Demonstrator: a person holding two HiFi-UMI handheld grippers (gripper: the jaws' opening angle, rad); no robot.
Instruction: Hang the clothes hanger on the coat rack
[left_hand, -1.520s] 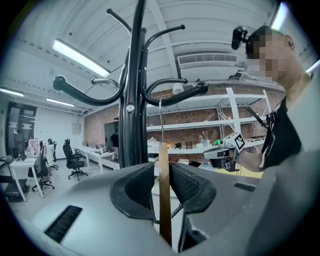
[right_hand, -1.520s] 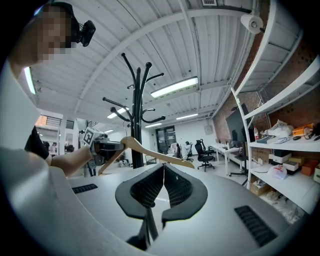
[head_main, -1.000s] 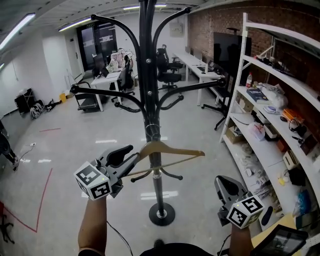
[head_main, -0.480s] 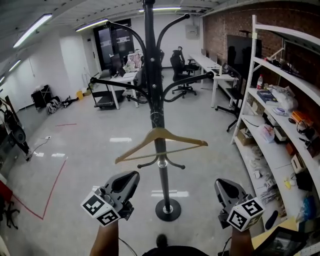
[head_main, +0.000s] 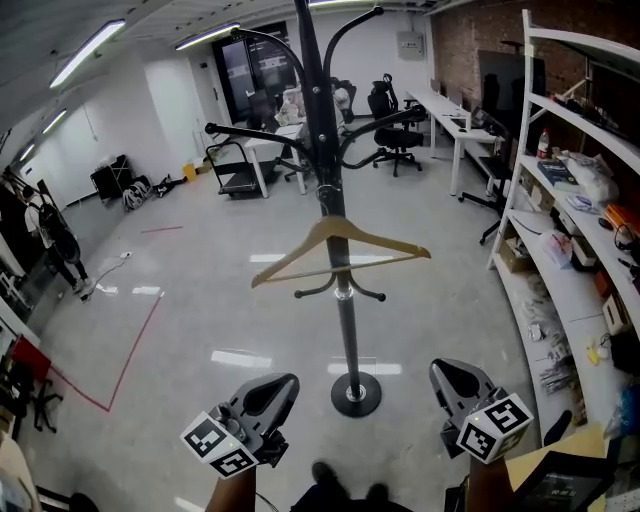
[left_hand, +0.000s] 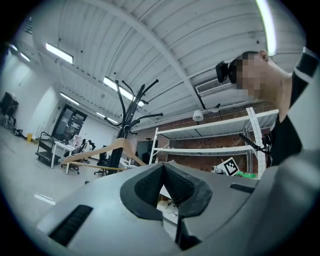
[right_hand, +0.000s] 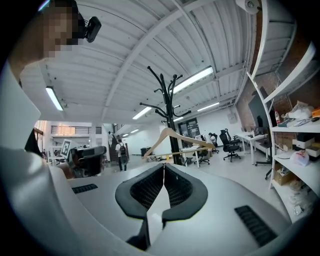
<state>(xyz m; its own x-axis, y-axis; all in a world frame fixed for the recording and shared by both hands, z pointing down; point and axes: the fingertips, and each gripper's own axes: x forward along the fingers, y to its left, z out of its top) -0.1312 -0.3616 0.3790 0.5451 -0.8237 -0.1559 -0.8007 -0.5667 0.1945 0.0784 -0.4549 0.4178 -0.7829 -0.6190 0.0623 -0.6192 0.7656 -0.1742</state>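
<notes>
The wooden clothes hanger (head_main: 340, 250) hangs by its hook on the black coat rack (head_main: 332, 180), about halfway up the pole, with nothing holding it. My left gripper (head_main: 280, 386) is low in the head view, well short of the rack, shut with nothing in it. My right gripper (head_main: 450, 373) sits at the lower right, also shut and empty. In the left gripper view the closed pads (left_hand: 150, 187) frame the hanger (left_hand: 107, 152) and the rack (left_hand: 125, 120) far off to the left. The right gripper view shows the hanger (right_hand: 172, 136) on the rack (right_hand: 172, 105) straight ahead.
The rack's round base (head_main: 356, 393) stands on a glossy grey floor. White shelving (head_main: 575, 190) full of small items lines the right side. Desks and office chairs (head_main: 395, 130) fill the back. A red tape line (head_main: 130, 350) marks the floor; a person (head_main: 50, 240) stands far left.
My left gripper, open around the hanger's left arm a second ago, has drawn back toward me, sunk and shut. The right gripper also pulled back a little. The hanger stays on the rack.
</notes>
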